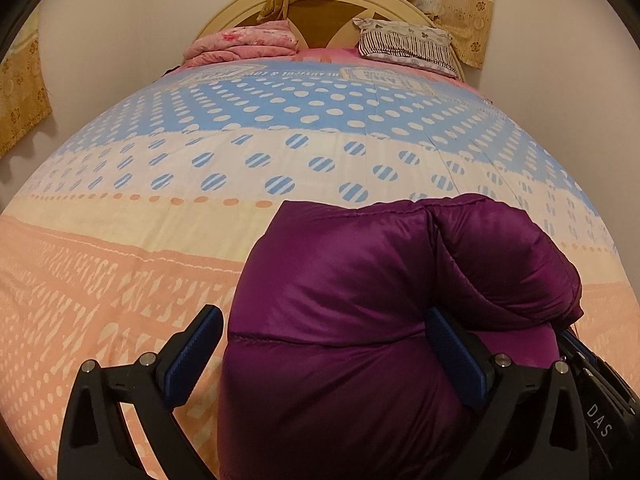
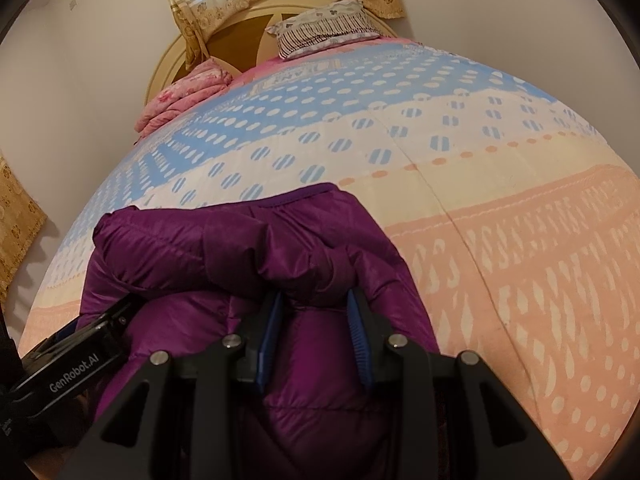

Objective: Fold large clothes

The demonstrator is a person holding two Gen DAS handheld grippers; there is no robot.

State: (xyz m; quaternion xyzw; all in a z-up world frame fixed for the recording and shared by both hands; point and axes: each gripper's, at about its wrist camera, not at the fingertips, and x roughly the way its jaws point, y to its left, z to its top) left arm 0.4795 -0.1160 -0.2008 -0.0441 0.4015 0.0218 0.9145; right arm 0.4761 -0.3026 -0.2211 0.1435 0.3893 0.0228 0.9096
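Observation:
A puffy purple down jacket lies bunched on the bed near its front edge, folded over itself into a thick bundle. My left gripper is open wide around the bundle's left part. Its left pad stands clear of the fabric over the bedspread, and its right pad rests against a fold. My right gripper is shut on a thick fold of the jacket, with both blue pads pressed into the fabric. The two grippers sit close side by side, and each one's body shows at the edge of the other's view.
The bedspread with blue dots and peach patterns covers the whole bed. A folded pink quilt and a striped pillow lie by the rounded headboard. Yellow curtains hang behind, and one hangs at the left wall.

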